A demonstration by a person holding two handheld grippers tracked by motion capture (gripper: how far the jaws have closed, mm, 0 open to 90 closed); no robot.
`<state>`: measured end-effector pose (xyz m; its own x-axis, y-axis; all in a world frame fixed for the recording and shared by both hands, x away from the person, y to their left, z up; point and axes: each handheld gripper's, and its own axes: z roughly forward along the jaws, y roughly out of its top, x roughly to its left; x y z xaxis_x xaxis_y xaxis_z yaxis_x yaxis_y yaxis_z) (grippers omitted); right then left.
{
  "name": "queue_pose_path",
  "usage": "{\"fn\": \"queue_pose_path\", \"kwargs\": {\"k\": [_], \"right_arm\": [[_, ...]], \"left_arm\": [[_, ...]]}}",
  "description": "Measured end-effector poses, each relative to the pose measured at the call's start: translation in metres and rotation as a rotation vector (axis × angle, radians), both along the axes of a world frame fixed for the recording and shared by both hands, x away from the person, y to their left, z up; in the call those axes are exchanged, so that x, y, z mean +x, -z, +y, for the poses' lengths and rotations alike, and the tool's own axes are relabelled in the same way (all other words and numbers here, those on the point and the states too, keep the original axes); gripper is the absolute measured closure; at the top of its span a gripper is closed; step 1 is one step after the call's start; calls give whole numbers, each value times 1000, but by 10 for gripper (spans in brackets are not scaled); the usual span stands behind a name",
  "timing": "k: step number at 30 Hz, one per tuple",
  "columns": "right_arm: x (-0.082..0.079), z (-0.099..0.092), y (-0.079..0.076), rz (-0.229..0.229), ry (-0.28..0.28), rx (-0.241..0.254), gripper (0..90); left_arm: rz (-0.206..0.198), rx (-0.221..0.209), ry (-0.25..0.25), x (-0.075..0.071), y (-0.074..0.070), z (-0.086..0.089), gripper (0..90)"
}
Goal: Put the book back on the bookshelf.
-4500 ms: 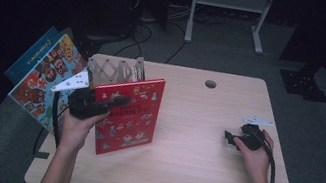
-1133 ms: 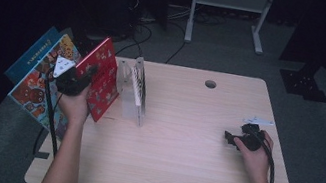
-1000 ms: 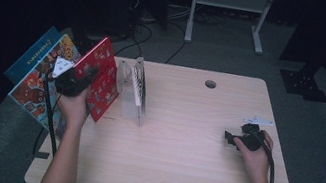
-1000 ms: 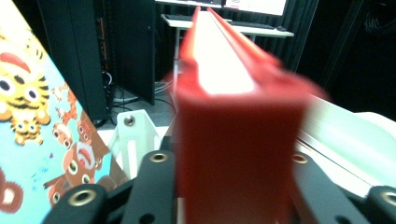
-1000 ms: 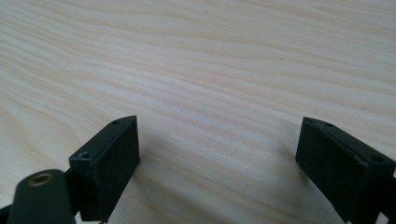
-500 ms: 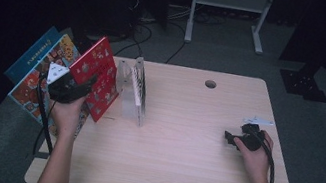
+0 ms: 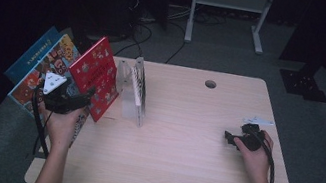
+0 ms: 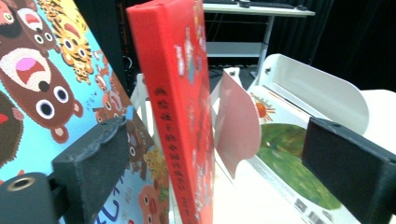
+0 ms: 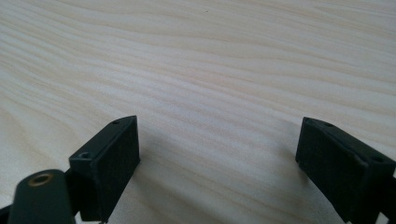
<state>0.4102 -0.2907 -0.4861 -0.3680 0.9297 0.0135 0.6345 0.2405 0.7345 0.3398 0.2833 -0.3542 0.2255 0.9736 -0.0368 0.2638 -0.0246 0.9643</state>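
From the high view, your left gripper (image 7: 79,100) sits at the near left of the white book rack (image 7: 133,91), its jaws having just been opening around the lower edge of the red book (image 7: 98,75). That book leans tilted just left of the rack, against the blue animal picture book (image 7: 43,68) that hangs past the table's (image 7: 177,170) left edge. Your right gripper (image 7: 231,136) rests on the tabletop well to the right of the rack, jaws pointing toward it, with bare wood in front of them.

In the left gripper view, your jaws stand wide apart and their pads press on nothing. The red book (image 8: 184,107) rises between them, spine toward you, nearer the left pad (image 8: 95,168) with a visible gap on each side. Left of it the blue animal picture book (image 8: 42,84) fills the background; right of it stand the rack's white dividers (image 8: 317,91), with another book (image 8: 280,158) lying in a slot.

In the right gripper view, your jaws are spread wide over the table (image 9: 210,70), with only wood grain between them.
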Motion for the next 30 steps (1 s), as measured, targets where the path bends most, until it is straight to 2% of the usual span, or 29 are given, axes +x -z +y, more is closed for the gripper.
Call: {"fn": "queue_pose_path", "kwargs": {"k": [1,4,11,18,24,30], "right_arm": [[0,0,0,0,0,0,126],[0,0,0,0,0,0,126],[0,0,0,0,0,0,126],[0,0,0,-1,0,-1,126],[0,0,0,0,0,-1,126],[0,0,0,-1,0,-1,126]], "left_arm": [[2,4,-1,-3,-1,-1,52],[1,-20,9,-10,-1,-2,25],[8,4,28,-28,0,-5,15],[0,-8,66,-47,3,-5,4],[-4,-1,93,-62,5,-8,4],[4,0,117,-71,10,-10,4]]}}
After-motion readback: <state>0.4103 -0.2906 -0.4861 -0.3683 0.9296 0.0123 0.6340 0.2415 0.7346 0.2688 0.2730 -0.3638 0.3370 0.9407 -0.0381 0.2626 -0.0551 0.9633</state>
